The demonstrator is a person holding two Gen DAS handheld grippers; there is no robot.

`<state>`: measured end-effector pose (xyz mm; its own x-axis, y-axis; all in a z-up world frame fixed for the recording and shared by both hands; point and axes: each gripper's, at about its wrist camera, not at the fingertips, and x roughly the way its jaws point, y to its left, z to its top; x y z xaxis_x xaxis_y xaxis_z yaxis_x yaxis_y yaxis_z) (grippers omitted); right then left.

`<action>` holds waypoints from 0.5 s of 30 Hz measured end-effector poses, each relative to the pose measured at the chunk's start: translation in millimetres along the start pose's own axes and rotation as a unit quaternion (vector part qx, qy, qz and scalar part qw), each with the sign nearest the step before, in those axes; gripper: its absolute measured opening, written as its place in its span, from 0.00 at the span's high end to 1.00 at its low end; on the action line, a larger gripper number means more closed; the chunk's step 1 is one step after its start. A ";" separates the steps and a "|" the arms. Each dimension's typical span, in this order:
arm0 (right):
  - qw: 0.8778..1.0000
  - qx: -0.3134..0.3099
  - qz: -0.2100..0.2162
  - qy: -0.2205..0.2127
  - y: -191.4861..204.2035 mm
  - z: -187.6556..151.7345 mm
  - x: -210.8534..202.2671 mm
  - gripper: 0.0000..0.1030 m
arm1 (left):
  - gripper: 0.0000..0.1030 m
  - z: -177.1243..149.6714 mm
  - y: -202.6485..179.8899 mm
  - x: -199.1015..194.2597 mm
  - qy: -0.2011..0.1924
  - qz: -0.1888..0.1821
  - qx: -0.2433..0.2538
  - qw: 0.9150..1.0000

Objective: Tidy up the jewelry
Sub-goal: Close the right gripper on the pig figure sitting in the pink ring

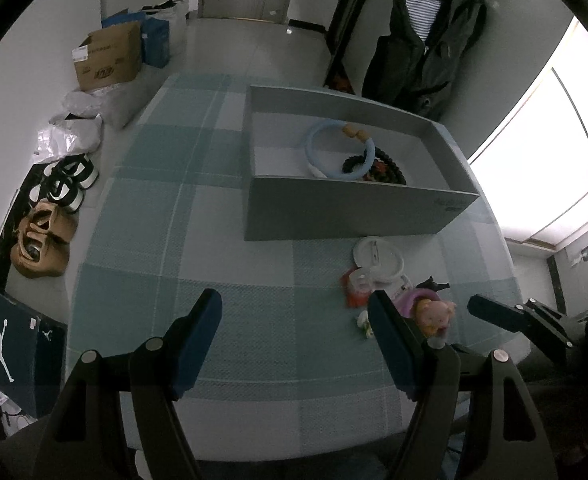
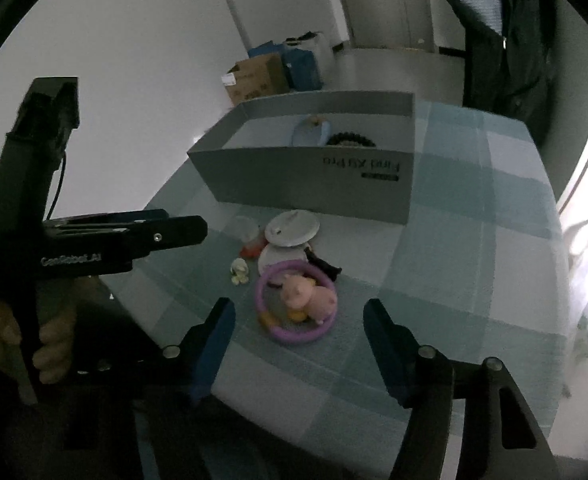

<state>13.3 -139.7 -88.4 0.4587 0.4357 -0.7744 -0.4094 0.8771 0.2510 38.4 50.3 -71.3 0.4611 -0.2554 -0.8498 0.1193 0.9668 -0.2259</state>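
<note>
Right gripper (image 2: 298,344) lined up on purple ring (image 2: 296,303), jaws apart, nothing between them.
Ring lies flat on table (image 2: 473,280) just ahead, centre frame, pig toy (image 2: 309,294) inside; left gripper (image 1: 295,344) also spread, empty, ring at its right finger; grey box (image 2: 313,184) beyond, upper centre.

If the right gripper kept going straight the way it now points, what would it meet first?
Most likely the purple ring with the pink pig toy inside it, lying just ahead between the open fingers; depth is hard to judge.

right gripper (image 2: 298,344) agape, empty | purple ring (image 2: 294,300) ahead | grey box (image 2: 313,184) behind
</note>
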 end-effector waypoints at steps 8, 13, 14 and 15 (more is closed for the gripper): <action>0.999 0.029 -0.002 0.017 -8.3 3.2 9.9 0.54 | 0.31 1.3 2.3 3.0 0.009 -0.007 -0.010 1.000; 1.000 0.009 -0.016 0.010 -1.0 3.7 8.8 0.64 | 0.31 1.9 4.2 3.0 0.009 -0.011 -0.015 1.000; 1.000 0.008 -0.018 0.011 -0.6 3.8 9.2 0.65 | 0.31 2.0 4.5 3.1 0.010 -0.013 -0.016 1.000; 1.000 0.007 -0.020 0.011 -0.3 3.3 8.8 0.67 | 0.31 2.2 4.6 3.2 0.010 -0.015 -0.019 1.000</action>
<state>20.1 -135.4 -93.4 0.4571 0.3954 -0.7967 -0.3790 0.8969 0.2277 42.4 54.0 -74.0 0.4393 -0.2839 -0.8523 0.0995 0.9583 -0.2679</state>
